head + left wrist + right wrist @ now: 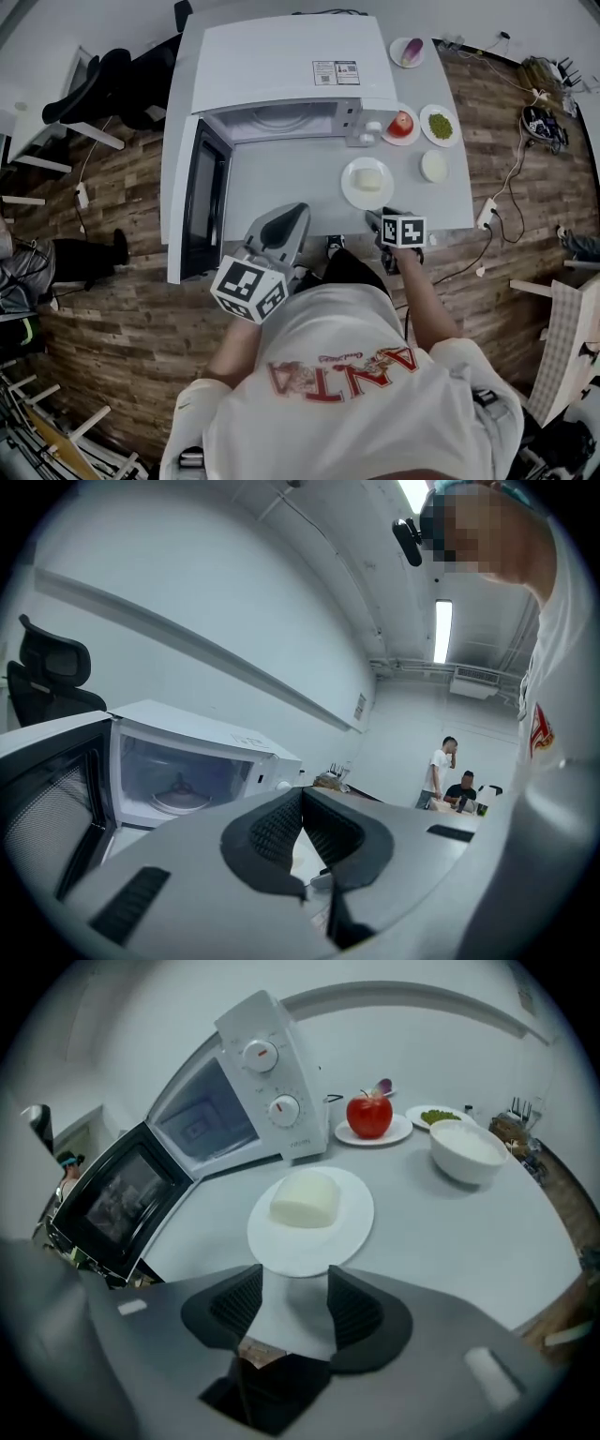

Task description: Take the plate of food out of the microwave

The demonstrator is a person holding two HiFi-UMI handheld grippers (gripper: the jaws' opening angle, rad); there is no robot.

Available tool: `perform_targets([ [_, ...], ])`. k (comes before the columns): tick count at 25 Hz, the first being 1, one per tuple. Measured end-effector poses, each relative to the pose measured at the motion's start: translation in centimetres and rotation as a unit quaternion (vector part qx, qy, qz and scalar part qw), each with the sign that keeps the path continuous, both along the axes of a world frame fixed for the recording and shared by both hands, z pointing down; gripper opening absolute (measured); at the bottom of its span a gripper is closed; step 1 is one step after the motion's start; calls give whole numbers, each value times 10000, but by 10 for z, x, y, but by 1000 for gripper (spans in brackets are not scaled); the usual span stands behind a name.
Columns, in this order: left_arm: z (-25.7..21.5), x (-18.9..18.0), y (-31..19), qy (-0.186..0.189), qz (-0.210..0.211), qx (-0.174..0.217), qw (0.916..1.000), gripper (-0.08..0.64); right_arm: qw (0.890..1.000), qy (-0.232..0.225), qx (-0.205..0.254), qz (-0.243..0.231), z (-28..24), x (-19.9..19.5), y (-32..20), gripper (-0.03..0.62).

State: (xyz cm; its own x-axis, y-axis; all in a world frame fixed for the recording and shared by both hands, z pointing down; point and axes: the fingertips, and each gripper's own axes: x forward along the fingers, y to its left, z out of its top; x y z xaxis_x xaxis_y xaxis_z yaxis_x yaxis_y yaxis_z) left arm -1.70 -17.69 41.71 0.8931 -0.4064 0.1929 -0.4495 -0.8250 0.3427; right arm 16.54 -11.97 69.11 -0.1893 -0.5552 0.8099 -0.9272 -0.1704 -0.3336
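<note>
The plate [309,1232] sits on the table [281,178] outside the microwave [281,56], right gripper [295,1281] fingers open at its rim, left gripper [302,801] closed empty, so we may drag it when retreating.

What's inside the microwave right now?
Only the turntable shows inside the microwave; no dish on it. From above, the microwave's top covers most of the cavity. The plate sits outside on the table.

A white short-sleeved shirt [347,394] with red lettering (seen upside down) is worn. The left gripper [302,829] and right gripper [295,1299] are shelled in grey, lined with black ribbed pads [242,1305], each topped by a black-and-white marker cube [249,289].
</note>
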Motion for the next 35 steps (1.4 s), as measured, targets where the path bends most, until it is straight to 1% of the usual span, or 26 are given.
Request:
perform_targets([
  [2, -3, -3, -2, 41, -44, 35, 10000, 9, 9997, 61, 210, 118, -15, 4, -5, 143],
  [4, -6, -6, -6, 79, -112, 82, 9999, 9, 9981, 128, 547, 234, -37, 8, -13, 55],
  [5, -9, -9, -8, 99, -153, 112, 9998, 9, 9967, 153, 757, 250, -50, 8, -18, 26],
  [8, -18, -17, -15, 143, -296, 241, 9992, 9, 9888, 158, 1482, 129, -98, 3, -38, 3],
  [12, -36, -31, -28, 190, -529, 464, 9973, 9, 9709, 121, 2389, -100, -167, -12, -61, 3],
  [16, -56, -46, -37, 183, -706, 750, 9945, 9, 9463, 111, 3211, -350, -239, -34, -74, 3],
  [21, -77, -55, -39, 102, -725, 1054, 9917, 9, 9103, 123, 4087, -649, -322, -59, -74, 3],
  [23, -83, -56, -39, 72, -705, 1141, 9909, 9, 8997, 156, 4301, -729, -345, -65, -71, 2],
  [26, -91, -58, -38, 83, -708, 1245, 9897, 9, 8907, 307, 4457, -844, -363, -72, -66, 2],
  [32, -96, -64, -34, 95, -736, 1316, 9885, 9, 8826, 264, 4586, -1001, -374, -84, -63, 2],
  [35, -94, -65, -32, 79, -711, 1290, 9891, 9, 8826, 254, 4585, -1009, -373, -86, -63, 2],
])
